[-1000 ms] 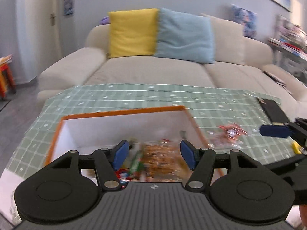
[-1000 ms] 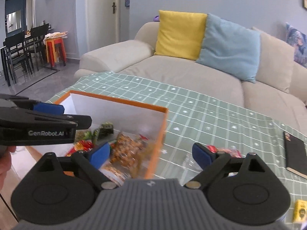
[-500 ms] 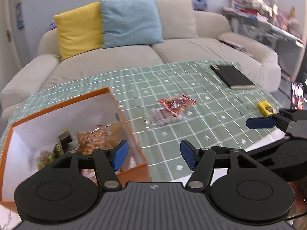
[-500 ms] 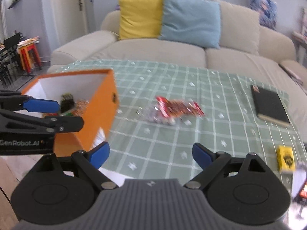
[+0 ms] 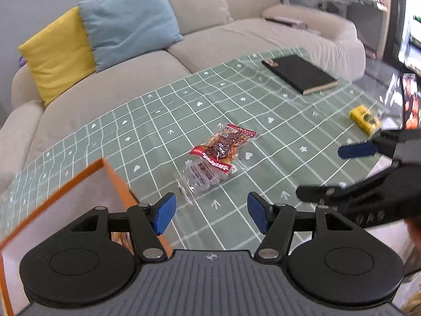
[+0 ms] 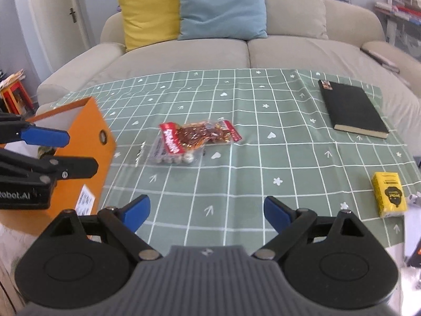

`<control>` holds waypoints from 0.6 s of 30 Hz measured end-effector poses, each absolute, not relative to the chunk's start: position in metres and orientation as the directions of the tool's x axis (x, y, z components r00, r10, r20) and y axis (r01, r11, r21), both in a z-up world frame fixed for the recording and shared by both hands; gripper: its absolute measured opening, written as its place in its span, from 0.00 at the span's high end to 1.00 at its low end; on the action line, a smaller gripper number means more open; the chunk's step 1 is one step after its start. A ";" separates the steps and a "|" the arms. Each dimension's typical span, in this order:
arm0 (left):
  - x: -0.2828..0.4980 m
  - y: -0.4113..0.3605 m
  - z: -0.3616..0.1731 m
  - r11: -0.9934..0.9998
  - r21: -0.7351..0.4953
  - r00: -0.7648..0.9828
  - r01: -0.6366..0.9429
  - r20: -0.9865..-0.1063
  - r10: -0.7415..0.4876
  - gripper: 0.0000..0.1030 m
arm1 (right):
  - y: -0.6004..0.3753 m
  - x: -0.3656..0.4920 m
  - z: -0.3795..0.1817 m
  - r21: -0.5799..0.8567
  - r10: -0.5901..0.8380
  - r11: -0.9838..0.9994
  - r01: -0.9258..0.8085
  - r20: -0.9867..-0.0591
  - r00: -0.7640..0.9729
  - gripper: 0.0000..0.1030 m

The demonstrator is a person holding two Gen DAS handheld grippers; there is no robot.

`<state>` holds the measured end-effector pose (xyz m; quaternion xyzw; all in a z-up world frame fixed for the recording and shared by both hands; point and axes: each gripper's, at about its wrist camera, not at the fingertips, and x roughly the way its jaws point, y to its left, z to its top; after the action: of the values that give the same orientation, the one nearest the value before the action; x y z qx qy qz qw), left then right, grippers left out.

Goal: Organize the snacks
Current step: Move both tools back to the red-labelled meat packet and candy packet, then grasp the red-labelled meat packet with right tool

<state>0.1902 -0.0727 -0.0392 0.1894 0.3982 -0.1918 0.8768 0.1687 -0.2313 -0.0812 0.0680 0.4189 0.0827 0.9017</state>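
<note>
L gripper (image 5: pixel 209 214): blue pads wide apart, nothing between them, hovering over the near edge of the cloth (image 5: pixel 263 121). Its fingers also show at the left of the R view, in front of the box, also spread.

R gripper (image 6: pixel 206 214): pads spread w/ nothing held, above the cloth near its front edge. In the L view it comes in from the right side, one blue pad up, black finger below.

Just ahead of both: two snack packs mid-cloth. Red pack (image 5: pixel 225 144) lies flat w/ brown snack showing thru a clear window. Clear pack (image 5: pixel 204 177) sits touching it on the near-left side, partly tucked under the red one; white/pale contents, print too blurred to read. Both are outside the box, near it but apart.

Box (image 6: pixel 86 142): orange outside, white inside, open top, at the left end of the table, white label on its near face. Some packets inside, mostly hidden by the L gripper.

Farther out: black book (image 6: pixel 352 109) at the far right of the cloth; yellow carton (image 6: pixel 389 197) at the near right edge. Beyond the table, beige sofa (image 6: pixel 289 52) w/ yellow cushion (image 6: pixel 150 9) beside blue cushion (image 6: pixel 221 6), touching.
</note>
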 end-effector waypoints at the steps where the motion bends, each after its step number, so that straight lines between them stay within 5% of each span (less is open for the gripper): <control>1: 0.199 -0.075 -0.042 0.844 0.186 0.595 0.503 -0.783 -0.182 0.28 | -0.236 0.178 -0.083 0.217 0.215 0.973 -0.075 -0.747 0.629 0.13; 7: 0.245 -0.083 -0.058 0.809 0.194 0.535 0.555 -0.828 -0.169 0.26 | -0.250 0.229 -0.095 0.348 0.269 0.937 0.019 -0.756 0.597 0.19; 18: 0.293 -0.092 -0.082 0.799 0.167 0.462 0.577 -0.874 -0.152 0.32 | -0.244 0.302 -0.136 0.485 0.349 0.866 0.123 -0.761 0.546 0.56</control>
<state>0.2930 -0.0916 -0.0819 0.2269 0.4690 -0.2211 0.8245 0.3018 -0.2437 -0.1364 0.2504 0.4716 0.0671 0.8429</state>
